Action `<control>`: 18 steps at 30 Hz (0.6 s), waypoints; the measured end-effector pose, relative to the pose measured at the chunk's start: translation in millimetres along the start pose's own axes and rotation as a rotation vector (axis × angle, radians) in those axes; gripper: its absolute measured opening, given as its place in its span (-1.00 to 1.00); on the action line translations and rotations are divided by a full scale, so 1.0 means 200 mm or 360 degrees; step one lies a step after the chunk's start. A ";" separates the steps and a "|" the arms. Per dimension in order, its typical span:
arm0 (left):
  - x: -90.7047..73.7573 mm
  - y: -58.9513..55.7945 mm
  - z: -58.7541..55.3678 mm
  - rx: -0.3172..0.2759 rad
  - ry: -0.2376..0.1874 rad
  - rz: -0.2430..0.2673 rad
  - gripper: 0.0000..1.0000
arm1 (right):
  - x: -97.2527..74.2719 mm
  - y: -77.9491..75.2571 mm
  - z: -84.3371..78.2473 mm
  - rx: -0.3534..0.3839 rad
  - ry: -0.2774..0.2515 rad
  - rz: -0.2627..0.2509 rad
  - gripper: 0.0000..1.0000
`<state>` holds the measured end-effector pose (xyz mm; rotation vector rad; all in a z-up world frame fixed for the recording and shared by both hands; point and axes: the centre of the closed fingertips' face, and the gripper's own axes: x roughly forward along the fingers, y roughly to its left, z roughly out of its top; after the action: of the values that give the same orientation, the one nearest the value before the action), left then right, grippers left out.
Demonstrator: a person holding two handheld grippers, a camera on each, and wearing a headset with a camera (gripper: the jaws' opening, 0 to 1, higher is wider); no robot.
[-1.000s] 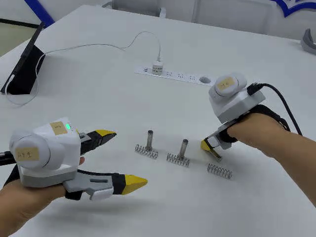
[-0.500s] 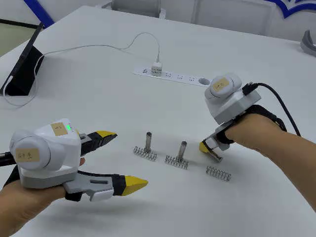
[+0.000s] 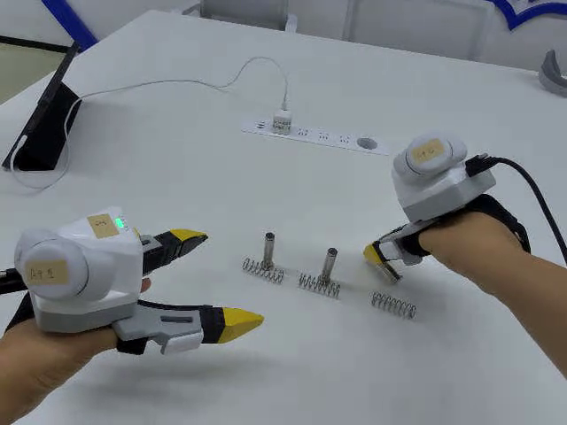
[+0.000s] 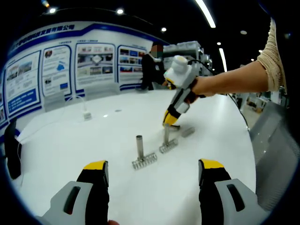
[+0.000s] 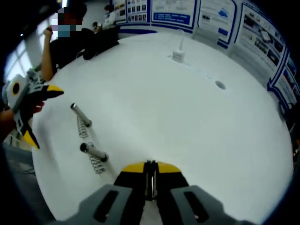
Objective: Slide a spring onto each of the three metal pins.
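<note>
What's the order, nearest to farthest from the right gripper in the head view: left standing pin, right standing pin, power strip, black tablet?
1. Right standing pin, just left of the right gripper.
2. Left standing pin, further left.
3. Power strip, behind pins.
4. Black tablet, far left.

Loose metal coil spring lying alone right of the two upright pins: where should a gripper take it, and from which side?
Probably best at the middle coils of the loose metal coil spring, from above, jaws straddling its long axis. It lies flat on the white table, apart from the nearest upright metal pin, flanks open.
</note>
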<state>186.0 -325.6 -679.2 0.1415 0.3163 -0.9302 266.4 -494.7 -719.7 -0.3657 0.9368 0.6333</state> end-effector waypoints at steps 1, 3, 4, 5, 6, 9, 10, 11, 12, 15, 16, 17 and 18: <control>0.00 0.00 0.00 0.0001 -0.0001 0.0001 0.59 | -0.01 0.00 0.00 0.0000 -0.0011 -0.0003 -0.83; 0.00 0.00 0.01 0.0004 -0.0007 0.0000 0.59 | -0.04 0.02 0.01 0.0002 -0.0041 -0.0005 -0.82; 0.01 -0.01 0.01 0.0004 -0.0008 -0.0001 0.59 | -0.05 0.02 0.01 0.0004 -0.0049 -0.0005 -0.82; 0.01 -0.01 0.02 0.0007 -0.0010 -0.0001 0.59 | -0.07 0.03 0.00 0.0004 -0.0062 -0.0005 -0.82; 0.01 -0.01 0.02 0.0010 -0.0010 -0.0003 0.59 | -0.08 0.04 0.00 0.0002 -0.0071 -0.0008 -0.82; 0.01 -0.02 0.03 0.0016 -0.0015 -0.0009 0.59 | -0.10 0.06 0.00 -0.0004 -0.0093 -0.0016 -0.82; 0.01 -0.03 0.04 0.0020 -0.0016 -0.0010 0.59 | -0.11 0.06 -0.01 0.0000 -0.0100 -0.0016 -0.82; 0.01 -0.03 0.04 0.0020 -0.0017 -0.0011 0.59 | -0.12 0.06 -0.01 0.0007 -0.0105 -0.0016 -0.82; 0.01 -0.03 0.04 0.0022 -0.0018 -0.0013 0.59 | -0.12 0.06 -0.01 0.0011 -0.0117 -0.0019 -0.82; 0.00 -0.03 0.05 0.0032 -0.0019 -0.0016 0.59 | -0.14 0.06 -0.02 0.0031 -0.0141 -0.0027 -0.82; 0.00 -0.03 0.05 0.0036 -0.0019 -0.0015 0.59 | -0.15 0.06 -0.02 0.0034 -0.0148 -0.0030 -0.82; 0.00 -0.03 0.05 0.0037 -0.0019 -0.0015 0.59 | -0.15 0.06 -0.02 0.0039 -0.0154 -0.0030 -0.82; 0.00 -0.03 0.06 0.0038 -0.0021 -0.0014 0.59 | -0.16 0.06 -0.03 0.0051 -0.0160 -0.0029 -0.82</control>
<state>183.4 -331.4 -668.0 0.1556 0.2938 -0.9432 241.6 -499.6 -696.3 -0.3107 0.8459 0.6140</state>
